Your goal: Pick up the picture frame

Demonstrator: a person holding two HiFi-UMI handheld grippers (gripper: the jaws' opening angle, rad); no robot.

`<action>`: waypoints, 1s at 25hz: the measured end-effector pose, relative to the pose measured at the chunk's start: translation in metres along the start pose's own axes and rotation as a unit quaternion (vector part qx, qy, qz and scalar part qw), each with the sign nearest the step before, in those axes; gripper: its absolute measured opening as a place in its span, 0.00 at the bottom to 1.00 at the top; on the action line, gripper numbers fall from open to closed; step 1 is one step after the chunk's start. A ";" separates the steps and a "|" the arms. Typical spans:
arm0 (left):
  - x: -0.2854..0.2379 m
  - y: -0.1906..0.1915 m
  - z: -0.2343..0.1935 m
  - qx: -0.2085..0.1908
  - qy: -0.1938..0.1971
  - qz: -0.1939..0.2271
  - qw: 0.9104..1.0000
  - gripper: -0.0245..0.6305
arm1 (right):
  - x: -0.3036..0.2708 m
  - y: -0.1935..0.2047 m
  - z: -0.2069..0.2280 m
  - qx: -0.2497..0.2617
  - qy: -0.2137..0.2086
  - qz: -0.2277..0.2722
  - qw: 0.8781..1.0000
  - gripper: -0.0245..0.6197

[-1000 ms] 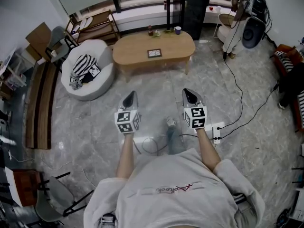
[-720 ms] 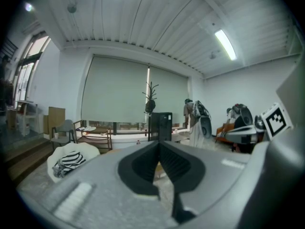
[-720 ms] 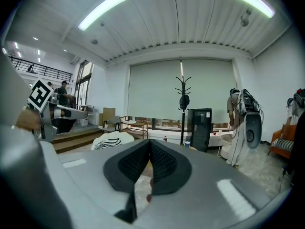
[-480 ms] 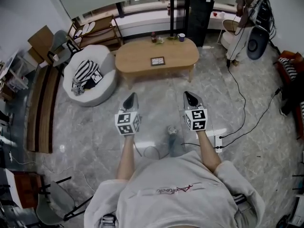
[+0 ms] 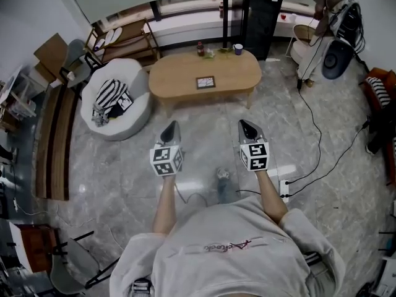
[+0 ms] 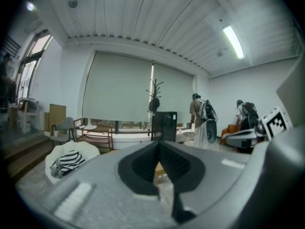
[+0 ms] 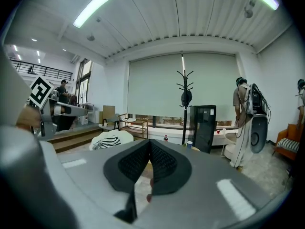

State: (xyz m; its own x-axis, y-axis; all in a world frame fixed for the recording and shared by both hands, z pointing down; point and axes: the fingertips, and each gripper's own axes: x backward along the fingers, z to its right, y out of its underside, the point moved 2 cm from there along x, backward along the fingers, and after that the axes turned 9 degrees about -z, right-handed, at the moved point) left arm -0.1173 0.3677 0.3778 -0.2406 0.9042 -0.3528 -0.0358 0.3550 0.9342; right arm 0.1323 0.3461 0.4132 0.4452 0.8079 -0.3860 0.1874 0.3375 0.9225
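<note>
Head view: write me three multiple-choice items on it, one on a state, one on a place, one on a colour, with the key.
1. The left gripper and right gripper are: A both shut on nothing; B both wide open; C each shut on an object.
2. The picture frame is: A on top of the wooden table; B under it; C leaning against its leg.
3. The cabinet behind the table is: A white; B black; C red.
Key: 1 A, the fingers meet with nothing between them in both gripper views; 2 A, it lies flat on the tabletop; 3 B, its front is black.
</note>
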 end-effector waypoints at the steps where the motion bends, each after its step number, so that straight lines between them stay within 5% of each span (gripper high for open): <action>1: -0.007 -0.004 -0.001 0.000 -0.001 0.001 1.000 0.04 | -0.006 -0.005 0.004 0.000 -0.001 0.002 1.000 0.05; 25: -0.199 -0.100 -0.041 0.006 -0.025 0.010 1.000 0.04 | -0.181 -0.097 0.120 0.012 -0.027 0.013 0.999 0.05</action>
State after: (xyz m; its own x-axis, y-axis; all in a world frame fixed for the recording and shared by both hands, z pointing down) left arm -0.1057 0.1420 0.3569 -0.1924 0.9216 -0.3371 -0.0194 0.3398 0.9403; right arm 0.1389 0.1087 0.3931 0.4975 0.7884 -0.3618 0.1955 0.3045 0.9322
